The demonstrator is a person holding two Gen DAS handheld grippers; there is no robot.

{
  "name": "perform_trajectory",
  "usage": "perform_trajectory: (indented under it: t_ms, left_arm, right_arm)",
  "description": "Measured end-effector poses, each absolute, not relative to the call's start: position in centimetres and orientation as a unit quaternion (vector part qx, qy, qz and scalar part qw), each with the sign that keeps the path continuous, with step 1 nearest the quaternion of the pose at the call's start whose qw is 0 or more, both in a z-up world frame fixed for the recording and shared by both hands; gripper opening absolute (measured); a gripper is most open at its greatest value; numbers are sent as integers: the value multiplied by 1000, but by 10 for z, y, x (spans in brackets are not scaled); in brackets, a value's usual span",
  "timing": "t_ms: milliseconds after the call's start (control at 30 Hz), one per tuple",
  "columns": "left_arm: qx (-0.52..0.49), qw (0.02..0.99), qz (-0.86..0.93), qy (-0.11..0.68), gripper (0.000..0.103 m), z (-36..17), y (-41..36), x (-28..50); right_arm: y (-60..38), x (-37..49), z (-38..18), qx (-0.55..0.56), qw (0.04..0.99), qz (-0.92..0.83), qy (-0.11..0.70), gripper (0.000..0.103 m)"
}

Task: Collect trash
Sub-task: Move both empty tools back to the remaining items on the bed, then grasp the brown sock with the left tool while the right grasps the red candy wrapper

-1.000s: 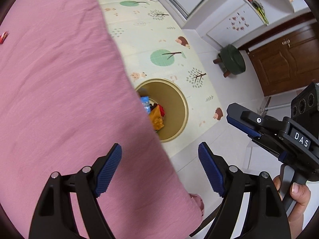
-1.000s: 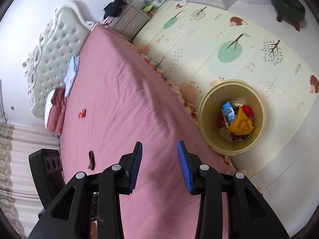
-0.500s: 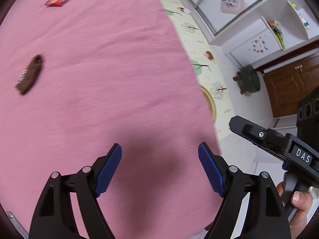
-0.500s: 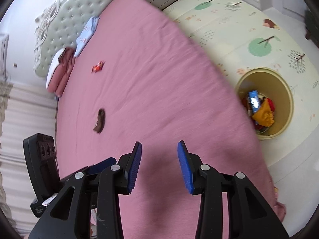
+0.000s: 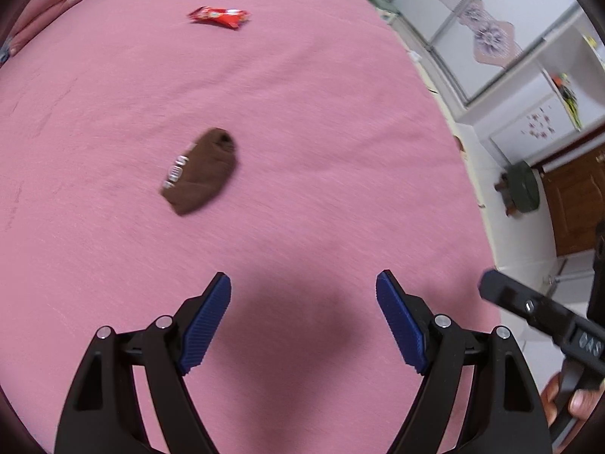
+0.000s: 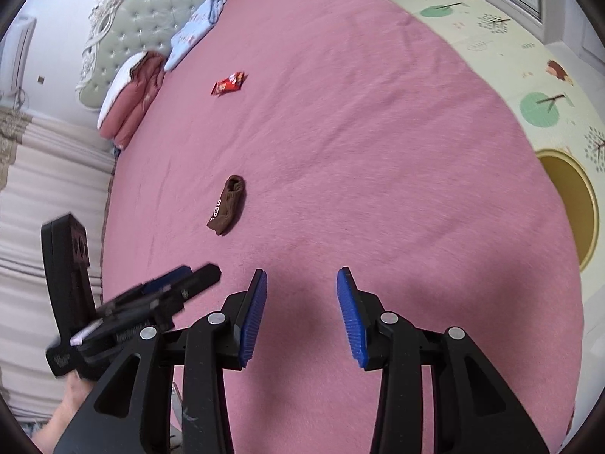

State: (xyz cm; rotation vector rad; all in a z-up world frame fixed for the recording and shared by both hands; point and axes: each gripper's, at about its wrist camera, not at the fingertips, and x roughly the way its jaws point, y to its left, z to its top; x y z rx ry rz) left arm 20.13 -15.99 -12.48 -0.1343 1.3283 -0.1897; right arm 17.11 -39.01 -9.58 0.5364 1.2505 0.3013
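A pink-covered bed [image 6: 378, 132] carries a brown sock [image 6: 227, 205], a red snack wrapper [image 6: 229, 83], and folded bedding [image 6: 132, 94] by the headboard.

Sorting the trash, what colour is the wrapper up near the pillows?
Red wrapper, clearest in the left wrist view.

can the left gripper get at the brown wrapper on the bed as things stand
Probably yes. The left gripper has open, empty jaws, and the brown wrapper lies flat on the pink bedspread ahead of them, nothing between. The red wrapper sits farther off.

Matt pink cloth bedspread [image 5: 340, 132], glossy red wrapper [image 5: 219, 17], seemingly soft knitted brown sock [image 5: 202, 172].
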Motion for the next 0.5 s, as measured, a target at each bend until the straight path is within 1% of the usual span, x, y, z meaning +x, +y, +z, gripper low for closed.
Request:
perform_trajectory:
  t_ms: [133,267,367,500]
  left_arm:
    - [-55,786,-67,612,79,-137,-138,232]
    - [-48,788,-48,611,79,-149,-131,256]
    - [-43,785,-27,617,85,-170,-118,279]
    - [-61,768,-19,637,85,-205,-104,303]
  right_arm:
    - [-375,192,-102,239,763,150,581,38]
    - [-364,219,-118,227,754,158,596,39]
    - [-358,240,-128,218,749,161,604,39]
    - [-352,263,-141,218,742,166,611,39]
